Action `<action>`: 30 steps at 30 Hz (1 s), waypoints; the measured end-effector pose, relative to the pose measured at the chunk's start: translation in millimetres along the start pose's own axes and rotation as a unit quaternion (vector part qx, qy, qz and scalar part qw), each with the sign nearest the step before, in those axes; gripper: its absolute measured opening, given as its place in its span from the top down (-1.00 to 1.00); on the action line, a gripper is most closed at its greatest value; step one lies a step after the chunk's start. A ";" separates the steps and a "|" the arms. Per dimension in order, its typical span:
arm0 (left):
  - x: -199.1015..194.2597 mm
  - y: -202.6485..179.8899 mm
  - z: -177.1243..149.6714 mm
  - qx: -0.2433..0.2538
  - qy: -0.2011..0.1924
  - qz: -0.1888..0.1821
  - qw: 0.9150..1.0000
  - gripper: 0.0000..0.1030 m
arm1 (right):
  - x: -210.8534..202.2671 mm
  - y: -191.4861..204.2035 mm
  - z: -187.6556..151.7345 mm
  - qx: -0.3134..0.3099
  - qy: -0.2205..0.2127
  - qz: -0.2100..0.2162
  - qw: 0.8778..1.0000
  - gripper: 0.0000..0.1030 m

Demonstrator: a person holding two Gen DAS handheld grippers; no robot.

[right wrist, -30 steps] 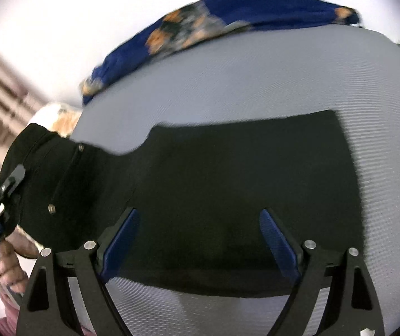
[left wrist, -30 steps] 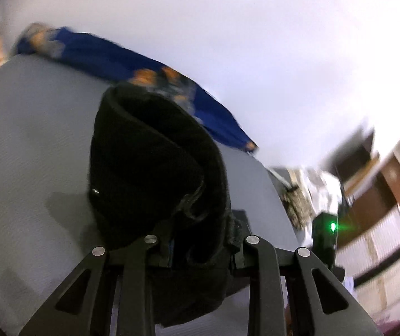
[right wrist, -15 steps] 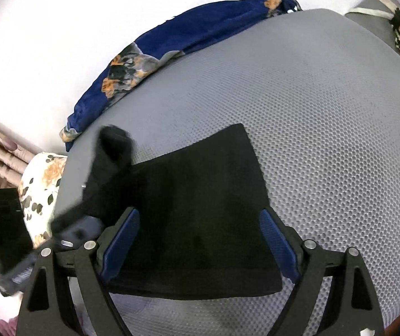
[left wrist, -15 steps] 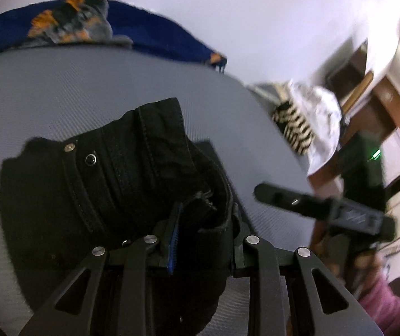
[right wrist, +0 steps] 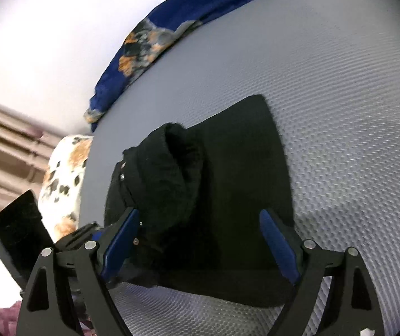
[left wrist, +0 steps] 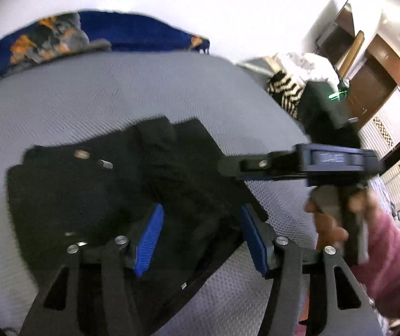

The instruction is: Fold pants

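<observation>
Black pants (right wrist: 227, 184) look soft, thick, limp; waistband hump (right wrist: 172, 168) may spring up. Left tool (left wrist: 200, 240) and right tool (right wrist: 200, 240) both wide, holding nothing; I'd pinch the doubled edge.

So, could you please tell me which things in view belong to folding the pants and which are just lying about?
Part of the job:
- black pants, folded on the grey mattress
- left gripper, jaws open
- right gripper, jaws open

Just lying about:
- blue patterned cloth at the mattress's far edge
- spotted pillow
- striped and white clothes pile
</observation>
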State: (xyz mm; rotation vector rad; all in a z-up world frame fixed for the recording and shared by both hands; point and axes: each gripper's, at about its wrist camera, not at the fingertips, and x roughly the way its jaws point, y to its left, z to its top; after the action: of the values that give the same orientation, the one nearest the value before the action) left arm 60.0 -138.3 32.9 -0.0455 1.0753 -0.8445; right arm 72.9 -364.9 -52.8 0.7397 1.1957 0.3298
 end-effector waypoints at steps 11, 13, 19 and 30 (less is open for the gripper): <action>-62.0 102.3 -35.9 -0.148 -0.042 0.095 0.983 -0.22 | 43.7 -19.0 30.2 -0.005 0.061 0.088 0.994 -0.25; -66.5 113.2 -45.9 -0.167 -0.041 0.106 0.979 -0.22 | 48.9 -17.4 37.6 -0.010 0.061 0.098 0.993 -0.21; -60.2 124.6 -58.5 -0.199 -0.030 0.109 0.973 -0.22 | 69.4 -10.0 47.4 -0.024 0.076 0.120 0.990 0.05; -60.0 123.3 -48.3 -0.205 -0.046 0.101 0.972 -0.22 | 57.9 17.2 38.0 -0.011 0.043 0.098 0.994 0.74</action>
State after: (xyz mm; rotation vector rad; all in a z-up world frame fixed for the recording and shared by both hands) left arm 81.8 2.1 1.9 -0.3147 1.1311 -0.4225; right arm 131.1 -330.9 -76.3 0.8328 1.2017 0.5412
